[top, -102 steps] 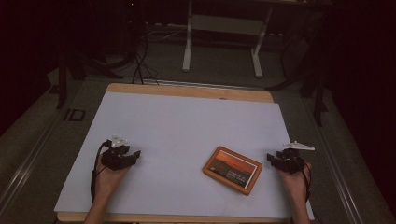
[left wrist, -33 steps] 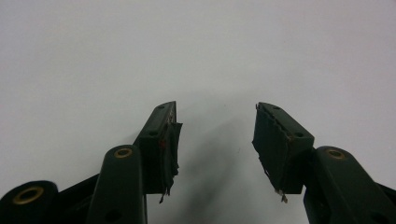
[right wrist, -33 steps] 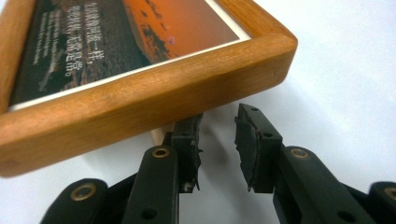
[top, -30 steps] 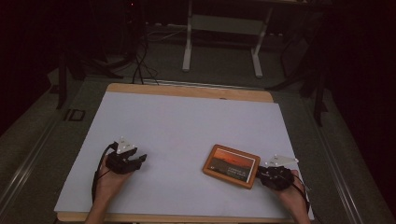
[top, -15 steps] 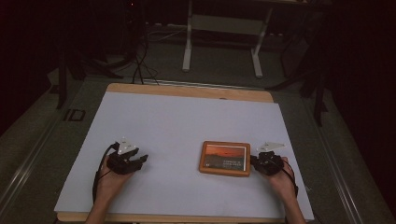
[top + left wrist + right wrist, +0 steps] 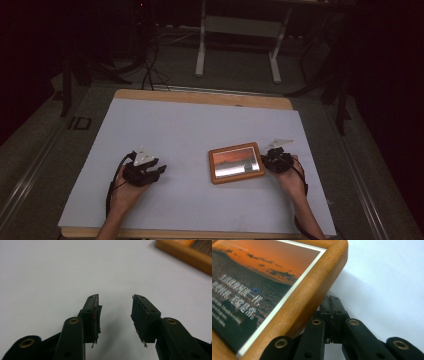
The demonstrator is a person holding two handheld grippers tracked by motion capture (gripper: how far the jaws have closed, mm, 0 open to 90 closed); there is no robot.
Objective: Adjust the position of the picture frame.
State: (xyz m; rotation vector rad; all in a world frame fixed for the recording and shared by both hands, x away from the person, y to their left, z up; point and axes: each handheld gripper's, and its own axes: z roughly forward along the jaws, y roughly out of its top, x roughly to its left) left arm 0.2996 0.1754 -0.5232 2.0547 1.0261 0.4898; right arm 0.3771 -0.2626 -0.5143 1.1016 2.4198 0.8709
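Note:
A wooden picture frame (image 6: 237, 163) with an orange sunset print lies on the white sheet, right of centre. My right gripper (image 6: 265, 162) is at its right edge. In the right gripper view the jaws (image 6: 332, 301) are pressed together with nothing between them. Their tips are tucked against and partly under the frame's rim (image 6: 312, 292), which looks slightly raised there. My left gripper (image 6: 159, 170) rests on the sheet well to the left of the frame. It is open and empty (image 6: 115, 298), and a corner of the frame (image 6: 185, 255) shows far off.
A white sheet (image 6: 200, 125) covers the wooden table, whose bare back edge (image 6: 200, 97) shows beyond it. Behind the table, on the dark floor, are a white stand's legs (image 6: 202, 45) and cables (image 6: 150, 65).
The right gripper moved left to the frame's right edge. The frame slid left and turned from a diagonal to nearly square with the table. The left gripper barely shifted.

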